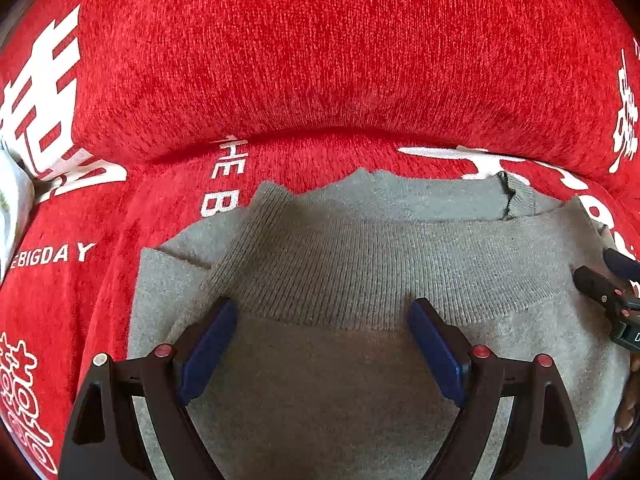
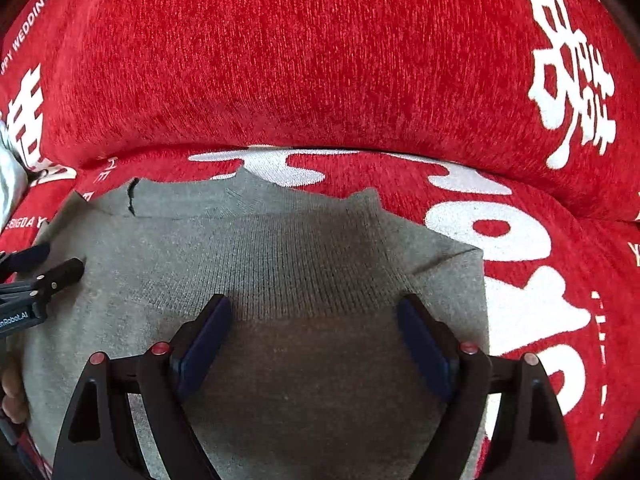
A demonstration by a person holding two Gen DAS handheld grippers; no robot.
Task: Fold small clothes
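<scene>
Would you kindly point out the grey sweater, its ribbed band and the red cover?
grey sweater (image 1: 320,392): left wrist view, plain knit between the fingers.
ribbed band (image 2: 304,264): right wrist view, middle of the ribbing.
red cover (image 1: 320,60): left wrist view, bare fabric above the sweater.

Red chenille sofa cover (image 1: 340,60): plush, finely ribbed pile; spread over both a bulging backrest cushion and the seat cushion (image 1: 72,300) below, the two meeting at a deep curved crease.

White printed lettering: large Chinese characters (image 1: 44,96) at the left side of the backrest; a further character (image 2: 572,80) at the right side of the backrest; oversized white glyphs (image 2: 532,300) across the right of the seat. Small Latin text reads "BIGDAY" (image 1: 56,256) on the seat and "WEDDING" (image 2: 32,16) along the upper left of the backrest.

Pale whitish object (image 1: 14,196): wedged at the far left edge by the crease; identity cannot be told.
</scene>
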